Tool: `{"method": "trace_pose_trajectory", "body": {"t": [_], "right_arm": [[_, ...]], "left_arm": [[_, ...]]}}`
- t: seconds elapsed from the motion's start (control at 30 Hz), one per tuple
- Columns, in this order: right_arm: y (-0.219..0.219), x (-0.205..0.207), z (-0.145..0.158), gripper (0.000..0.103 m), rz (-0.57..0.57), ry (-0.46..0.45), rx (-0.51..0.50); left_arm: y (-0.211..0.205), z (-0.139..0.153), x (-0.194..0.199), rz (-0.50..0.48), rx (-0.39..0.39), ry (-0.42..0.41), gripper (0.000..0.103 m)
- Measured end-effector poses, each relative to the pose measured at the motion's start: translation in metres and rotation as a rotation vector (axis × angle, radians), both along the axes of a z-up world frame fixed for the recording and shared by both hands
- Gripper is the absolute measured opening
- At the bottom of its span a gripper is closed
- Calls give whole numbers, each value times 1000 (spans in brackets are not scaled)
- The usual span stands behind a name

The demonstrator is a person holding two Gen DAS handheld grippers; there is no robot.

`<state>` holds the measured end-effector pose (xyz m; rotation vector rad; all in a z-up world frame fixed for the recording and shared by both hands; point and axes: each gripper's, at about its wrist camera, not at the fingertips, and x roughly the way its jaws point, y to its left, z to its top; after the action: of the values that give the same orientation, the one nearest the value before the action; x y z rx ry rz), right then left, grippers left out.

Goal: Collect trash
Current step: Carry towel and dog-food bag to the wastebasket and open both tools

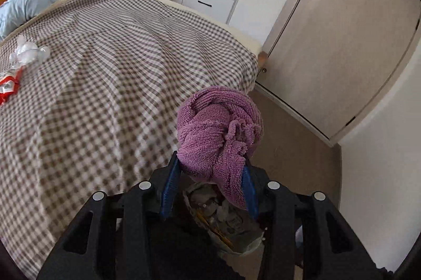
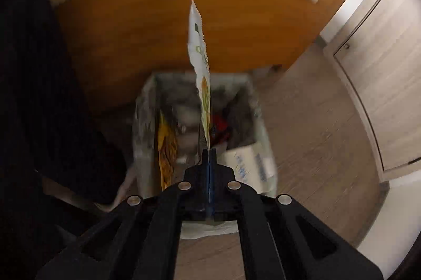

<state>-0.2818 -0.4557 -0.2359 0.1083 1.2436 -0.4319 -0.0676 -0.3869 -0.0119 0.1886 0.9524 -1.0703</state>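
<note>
Could miss the bin [image 2: 147,106] if let go too soon: wrapper [image 2: 201,61] thin and light, stands edge-on from the right gripper [image 2: 209,149], its far end out past the bin's far rim toward the bed's wooden side [image 2: 158,30]. Likely to flutter or catch on the liner rim and slide to the floor [image 2: 310,122] beside the bin. Blur in the right view hints at a fast swing, which would make the drop harder to aim. Could also cling to the pads after release.

Right jaws clenched flat on the wrapper's near end, no gap visible between them. Wrapper white with green and orange print and a serrated tip, held above the bin. Bin lined with a pale bag, already holding a yellow packet [image 2: 165,148], something red, grey scraps and a white carton [image 2: 252,161] at the near right rim.

Left gripper [image 1: 210,169] grasping a purple cloth [image 1: 218,127], bunched between the blue pads, above the bin [image 1: 226,224] seen under the jaws. Risk here: cloth perhaps no trash at all; dropped in by mistake, would bury the litter.

More left to gather: crumpled white plastic [image 1: 29,51] and a red wrapper [image 1: 9,88] on the checked bedspread [image 1: 118,64], well apart from the bin.
</note>
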Motion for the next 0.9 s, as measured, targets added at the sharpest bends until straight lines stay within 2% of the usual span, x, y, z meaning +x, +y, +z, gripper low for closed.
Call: {"method": "trace_pose_trajectory", "body": {"t": [0.27,0.33,0.37,0.4,0.43,0.47,0.5,0.53,0.63,0.7,0.8,0.83,0.9], "right_arm": [[7,2,-68,0,16,46,162],[6,5,-87,1,-1,79,238],[3,4,-93,2,-14,85,258],[0,1,-95,11,-29,77,292],[-4,-4,-94,19,-43,57,324],[-9,-6,-88,44,-62,37,329],[-12,-9,-81,59,-88,17,315],[-16,-15,-75,63,-105,-3,301],[-27,-30,-54,63,-160,-53,283],[-33,-39,-37,63,-198,-90,261],[-42,-56,-14,63,-246,-138,224],[-45,-62,-8,63,-260,-147,209],[-47,-68,-1,63,-287,-166,194]], "left_arm": [[-51,-40,-29,-60,82,72,41],[-57,-50,-32,-67,108,87,41],[-59,-55,-34,-72,123,91,41],[-60,-60,-35,-76,139,96,41],[-62,-65,-38,-83,154,102,42],[-63,-71,-39,-91,172,106,42],[-69,-77,-40,-93,191,107,42],[-72,-84,-41,-94,214,109,43],[-84,-104,-48,-85,287,143,43],[-97,-126,-52,-105,330,214,43],[-116,-171,-60,-131,464,321,43],[-117,-179,-63,-148,496,344,43],[-117,-177,-67,-177,490,331,43]]}}
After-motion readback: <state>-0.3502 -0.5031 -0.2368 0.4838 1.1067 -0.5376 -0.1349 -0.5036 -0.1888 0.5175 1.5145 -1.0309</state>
